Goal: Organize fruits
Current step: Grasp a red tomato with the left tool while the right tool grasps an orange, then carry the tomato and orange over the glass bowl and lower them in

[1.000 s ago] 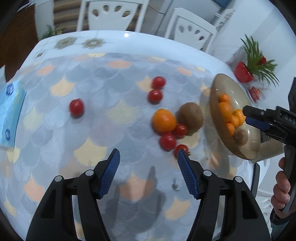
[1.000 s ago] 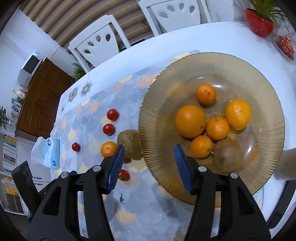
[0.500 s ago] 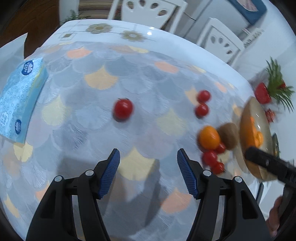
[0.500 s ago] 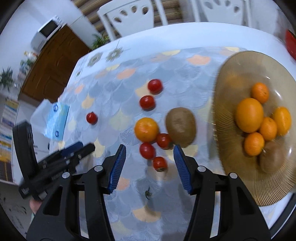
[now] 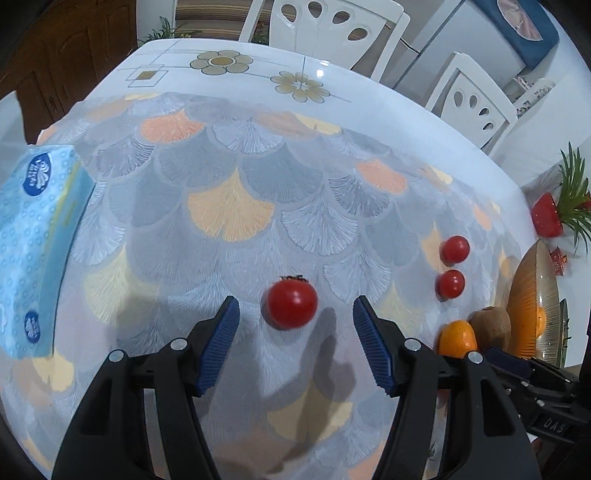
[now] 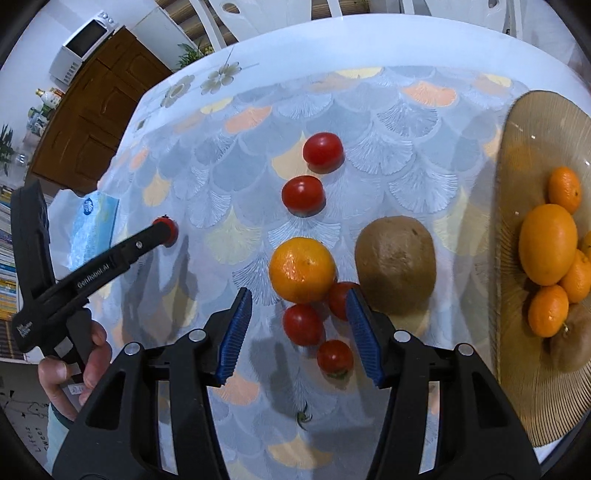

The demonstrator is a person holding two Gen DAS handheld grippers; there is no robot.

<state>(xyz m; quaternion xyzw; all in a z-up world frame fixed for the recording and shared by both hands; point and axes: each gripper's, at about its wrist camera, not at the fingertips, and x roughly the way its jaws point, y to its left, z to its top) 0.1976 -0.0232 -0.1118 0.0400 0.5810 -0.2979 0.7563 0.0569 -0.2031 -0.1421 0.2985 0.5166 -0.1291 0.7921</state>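
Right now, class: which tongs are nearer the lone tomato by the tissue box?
Left. The left tongs flank the lone tomato; the right tongs hover over the fruit cluster.

White chairs ring the table; a microwave tops brown cabinets.

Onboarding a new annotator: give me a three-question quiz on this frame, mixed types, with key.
1. True or false: the left gripper is shut on the lone tomato.
2. Multiple choice: which loose fruit lies nearest the glass plate? A) the kiwi B) the loose orange C) the tissue pack
3. How many tomatoes cluster just ahead of the right gripper?

Key:
1. False; its fingers are open, the tomato sits between them untouched.
2. A.
3. Three, beside the loose orange.
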